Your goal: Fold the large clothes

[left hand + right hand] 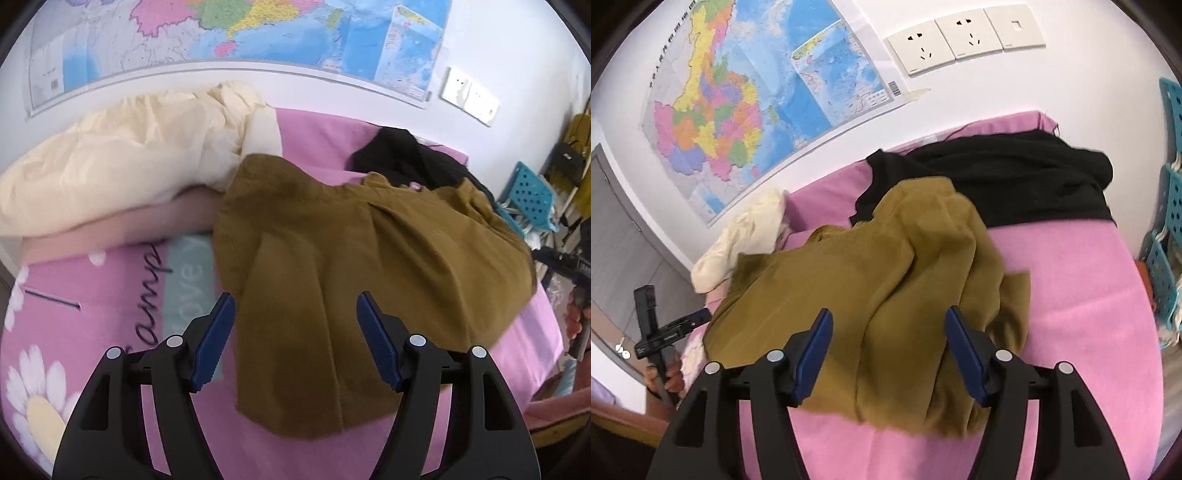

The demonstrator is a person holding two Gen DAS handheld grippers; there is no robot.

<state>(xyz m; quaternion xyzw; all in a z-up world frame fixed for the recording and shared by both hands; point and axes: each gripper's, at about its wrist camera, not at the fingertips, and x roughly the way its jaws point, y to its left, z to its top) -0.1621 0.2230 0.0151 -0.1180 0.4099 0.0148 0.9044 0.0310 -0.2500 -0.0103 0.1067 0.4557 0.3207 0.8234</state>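
Observation:
An olive-brown garment [351,266] lies crumpled on the pink bedsheet [532,332], its near edge folded over in loose pleats. My left gripper [295,306] hovers over that near edge with its blue pads wide apart and no cloth between them. The right wrist view shows the same olive garment [886,280] bunched up in a mound. My right gripper [888,325] stands open above its near hem, gripping nothing. The other hand-held gripper [653,328] shows at the far left of the right wrist view, in a person's hand.
A black garment [1015,184] lies behind the olive one near the wall. A cream duvet [122,162] is heaped at the back left. A wall map [746,103] and sockets [964,40] hang above the bed. Blue perforated baskets [1171,229] stand beside the bed on the right.

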